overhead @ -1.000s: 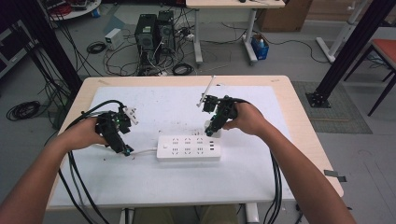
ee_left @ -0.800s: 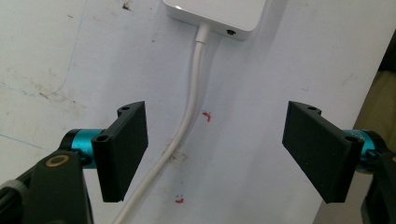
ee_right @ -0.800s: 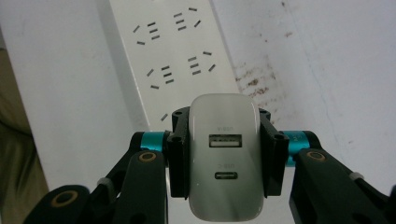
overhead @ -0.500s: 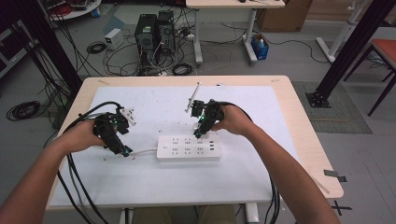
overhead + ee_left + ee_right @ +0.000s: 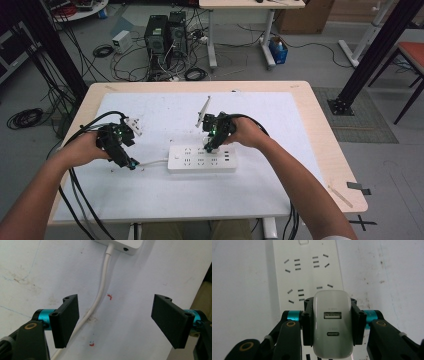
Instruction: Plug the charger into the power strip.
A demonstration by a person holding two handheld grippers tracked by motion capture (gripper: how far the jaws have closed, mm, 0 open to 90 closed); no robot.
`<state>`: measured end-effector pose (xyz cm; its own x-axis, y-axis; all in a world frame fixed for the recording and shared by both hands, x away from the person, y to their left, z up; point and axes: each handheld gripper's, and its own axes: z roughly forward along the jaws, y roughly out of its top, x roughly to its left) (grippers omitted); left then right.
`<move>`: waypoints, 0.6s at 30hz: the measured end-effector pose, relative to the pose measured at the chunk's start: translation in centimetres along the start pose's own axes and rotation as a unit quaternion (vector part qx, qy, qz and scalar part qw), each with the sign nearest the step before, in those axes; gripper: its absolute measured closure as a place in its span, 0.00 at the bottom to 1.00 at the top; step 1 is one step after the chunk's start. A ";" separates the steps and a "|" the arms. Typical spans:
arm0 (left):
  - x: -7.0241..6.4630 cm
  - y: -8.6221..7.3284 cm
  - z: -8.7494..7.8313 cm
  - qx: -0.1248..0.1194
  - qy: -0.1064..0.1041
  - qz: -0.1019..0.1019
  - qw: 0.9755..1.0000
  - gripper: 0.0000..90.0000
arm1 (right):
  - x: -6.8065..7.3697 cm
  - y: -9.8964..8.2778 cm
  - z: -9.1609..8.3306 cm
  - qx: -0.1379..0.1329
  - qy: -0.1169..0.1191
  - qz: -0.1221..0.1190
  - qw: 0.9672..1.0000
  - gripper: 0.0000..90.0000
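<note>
A white power strip lies flat at the middle of the table; its several socket faces show under my right gripper. My right gripper is shut on a white USB charger and holds it just over the strip, ports facing the camera. In the high view the right gripper points down at the strip's top edge. My left gripper hovers at the strip's left end, its jaws wide open. The strip's white cable runs on the table past the left jaw, untouched.
A white plug lies just behind the left hand. Black gripper cables trail off the table's front left edge. Computer towers and loose cords sit on the floor behind the table. A white mat covers most of the tabletop.
My right gripper has come down and to the left with the charger, from behind the strip to just over it. The left gripper has stayed in place, open.
</note>
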<state>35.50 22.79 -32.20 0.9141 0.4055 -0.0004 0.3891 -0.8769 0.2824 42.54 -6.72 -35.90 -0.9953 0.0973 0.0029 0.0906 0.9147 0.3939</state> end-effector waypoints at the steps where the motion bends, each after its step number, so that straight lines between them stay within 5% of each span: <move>1: 0.0 -0.1 0.0 -0.001 0.001 -0.002 1.000 0.25 | 0.0 -0.2 -0.1 -0.008 -0.001 -0.007 1.000 0.69; 11: -0.1 -0.1 0.2 0.001 -0.001 -0.007 1.000 0.25 | -0.1 -1.4 0.2 -0.018 0.018 -0.024 0.999 0.69; 14: -0.1 -0.1 0.2 0.000 -0.001 -0.004 1.000 0.25 | -0.4 -1.7 0.1 -0.013 0.023 -0.013 1.000 0.69; 18: -0.1 0.0 0.3 0.002 -0.001 -0.005 1.000 0.25 | 0.0 -1.4 0.2 -0.002 0.010 -0.011 1.000 0.69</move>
<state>35.41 22.68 -32.46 0.9108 0.4129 -0.0054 0.3978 -0.8739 0.2793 42.39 -7.96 -36.65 -0.9975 0.0688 0.0133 0.0684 0.9150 0.3976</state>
